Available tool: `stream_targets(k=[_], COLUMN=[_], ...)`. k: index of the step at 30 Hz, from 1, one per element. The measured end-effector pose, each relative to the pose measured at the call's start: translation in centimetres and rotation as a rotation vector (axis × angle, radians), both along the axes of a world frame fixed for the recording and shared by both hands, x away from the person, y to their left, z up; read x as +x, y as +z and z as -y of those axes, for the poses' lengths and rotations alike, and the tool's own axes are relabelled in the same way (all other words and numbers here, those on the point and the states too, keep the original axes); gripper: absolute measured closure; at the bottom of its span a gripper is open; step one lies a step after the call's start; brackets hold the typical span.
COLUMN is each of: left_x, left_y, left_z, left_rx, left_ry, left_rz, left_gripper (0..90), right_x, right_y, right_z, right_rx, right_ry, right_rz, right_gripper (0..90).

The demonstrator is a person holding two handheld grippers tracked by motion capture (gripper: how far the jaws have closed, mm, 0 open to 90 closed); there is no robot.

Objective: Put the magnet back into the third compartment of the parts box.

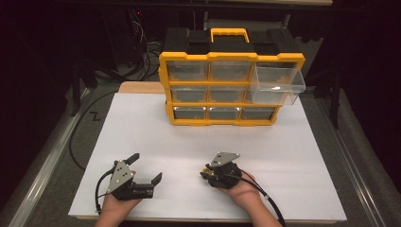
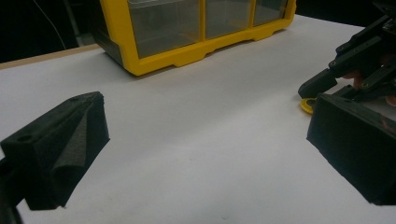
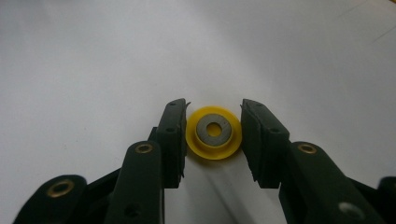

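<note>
Nearest: black jaws of right tool (image 3: 214, 140), set either side of yellow disc (image 3: 214, 133), narrow gap, left pad touching rim, right pad just beside it; not yet clamped.
Disc: flat on white tabletop (image 3: 93, 56), grey ring at centre with a yellow hole; near front edge, under right tool (image 1: 206, 174).
Left tool: (image 1: 144, 166) wide apart, holding nothing, resting low on tabletop (image 1: 189, 142), well apart from disc.
Organiser: yellow-framed drawer cabinet (image 1: 227, 90) at far side of tabletop; top-right clear drawer (image 1: 276, 85) pulled out, other drawers shut.
Progress: early, by judgement; drawer out and ready, disc bracketed but not lifted. Left to do, likely: close on disc, carry to pulled-out drawer, drop in, push drawer shut.
Right tool view: exact fit of jaws round disc and its grey centre.
High view: drawer pulled out, both hands' placing, distance from disc to cabinet.
Left tool view: disc (image 2: 308, 105) from the side, lying flat beneath right tool's tips; cabinet's bottom row (image 2: 196, 28) beyond.
</note>
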State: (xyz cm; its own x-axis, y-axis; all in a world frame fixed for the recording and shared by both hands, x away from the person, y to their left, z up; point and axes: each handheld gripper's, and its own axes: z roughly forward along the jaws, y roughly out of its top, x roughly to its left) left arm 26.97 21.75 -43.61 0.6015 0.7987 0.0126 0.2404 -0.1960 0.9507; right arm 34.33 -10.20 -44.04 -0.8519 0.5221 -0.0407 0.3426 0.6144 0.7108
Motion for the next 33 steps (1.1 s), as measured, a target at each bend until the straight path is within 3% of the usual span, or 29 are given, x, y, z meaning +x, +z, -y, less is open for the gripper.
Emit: stream_targets(k=[19, 33], left_x=[0.02, 0.04], left_y=[-0.02, -0.02], left_z=[-0.12, -0.20], left_rx=[0.000, -0.006], left_ry=[0.004, 0.010], left_rz=[-0.001, -0.001], left_gripper=[0.1, 0.1], right_x=[0.19, -0.38], right_y=[0.06, 0.76], right_z=[0.17, 0.39], right_rx=[0.015, 0.039], right_ry=[0.001, 0.008], right_rz=[-0.018, 0.009], right_gripper=[65.2, 65.2])
